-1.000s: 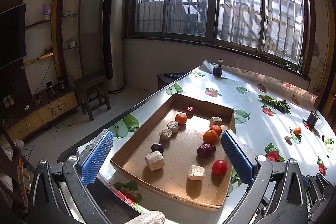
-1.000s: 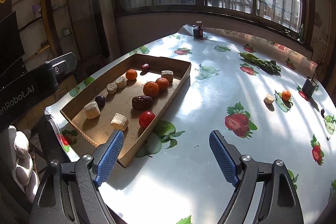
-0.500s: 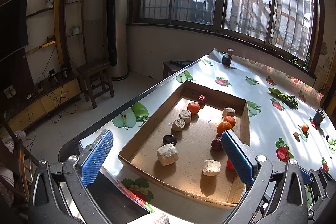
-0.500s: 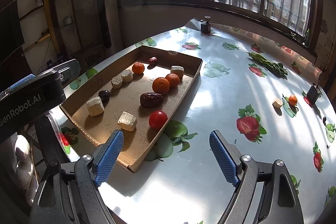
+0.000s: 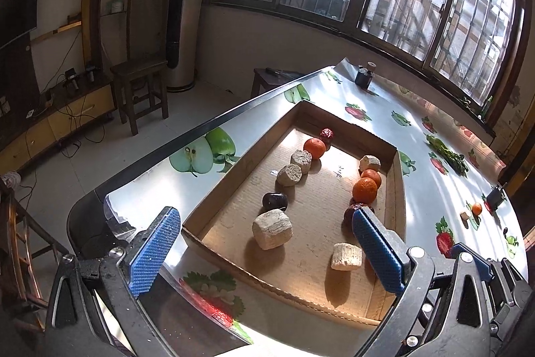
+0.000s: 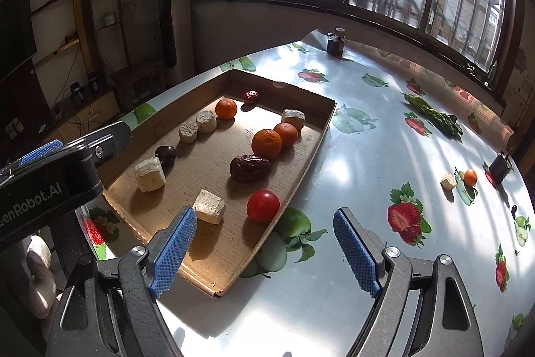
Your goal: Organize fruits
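Both hand-held grippers hovered over the near end of a shallow brown cardboard tray [image 6: 321, 136] on a table covered with a glossy fruit-printed cloth [image 6: 367, 163]. The right gripper [image 6: 265, 248] had its blue-padded jaws spread wide and held nothing; its left pad [image 6: 174, 251] lay over the tray's near right corner and its right pad over bare cloth. The left gripper [image 5: 267, 251] was likewise wide open and empty, and spanned the tray's near edge.

Inside the tray lay two rows of mixed pieces. A round red tomato [image 6: 263, 205] sat nearest the right gripper, ahead of its jaws and toward their left pad, against the tray's right wall. A wrinkled dark red date [image 6: 250, 168] lay just beyond it with its long axis running across the tray, left to right. Two oranges [image 6: 266, 143] and several pale cut blocks [image 6: 209, 205] filled the rest.

Well apart on the far right of the cloth, a small orange fruit [image 6: 470, 177] and a pale cube [image 6: 448, 181] lay outside the tray. They were probably the pieces not yet gathered, and they lay to the right of both tools, nearer the right one. A reach for them would likely fall to that hand.
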The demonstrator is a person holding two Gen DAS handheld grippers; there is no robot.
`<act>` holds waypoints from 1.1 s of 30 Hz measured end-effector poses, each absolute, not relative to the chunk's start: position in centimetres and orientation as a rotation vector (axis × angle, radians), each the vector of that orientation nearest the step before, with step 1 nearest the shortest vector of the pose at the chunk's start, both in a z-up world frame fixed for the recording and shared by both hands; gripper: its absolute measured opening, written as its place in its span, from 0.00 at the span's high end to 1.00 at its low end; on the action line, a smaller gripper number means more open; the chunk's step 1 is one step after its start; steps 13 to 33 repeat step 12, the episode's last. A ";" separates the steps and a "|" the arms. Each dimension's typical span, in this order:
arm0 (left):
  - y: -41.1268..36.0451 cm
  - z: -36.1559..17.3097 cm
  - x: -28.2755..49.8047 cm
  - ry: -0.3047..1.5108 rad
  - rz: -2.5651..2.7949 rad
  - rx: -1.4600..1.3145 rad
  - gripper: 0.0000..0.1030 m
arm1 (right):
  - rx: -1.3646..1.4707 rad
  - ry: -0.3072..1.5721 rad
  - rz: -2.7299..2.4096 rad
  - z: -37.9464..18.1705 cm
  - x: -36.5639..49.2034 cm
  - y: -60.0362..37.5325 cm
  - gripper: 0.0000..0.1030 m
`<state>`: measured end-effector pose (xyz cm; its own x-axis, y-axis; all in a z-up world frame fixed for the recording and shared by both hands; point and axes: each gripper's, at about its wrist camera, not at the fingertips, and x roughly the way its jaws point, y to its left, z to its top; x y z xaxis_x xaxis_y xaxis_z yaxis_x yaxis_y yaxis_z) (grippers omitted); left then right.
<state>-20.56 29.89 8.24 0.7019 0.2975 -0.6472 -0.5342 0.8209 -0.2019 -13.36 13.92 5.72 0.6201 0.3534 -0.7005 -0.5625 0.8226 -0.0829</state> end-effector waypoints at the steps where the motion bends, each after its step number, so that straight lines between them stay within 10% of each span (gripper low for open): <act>1: 30.0 8.1 -20.5 0.645 0.477 -0.398 0.00 | -0.313 0.730 0.536 5.7 -13.3 14.1 0.15; 33: 31.5 7.7 -20.4 0.695 0.494 -0.414 0.00 | -0.341 0.750 0.560 5.0 -12.8 15.9 0.15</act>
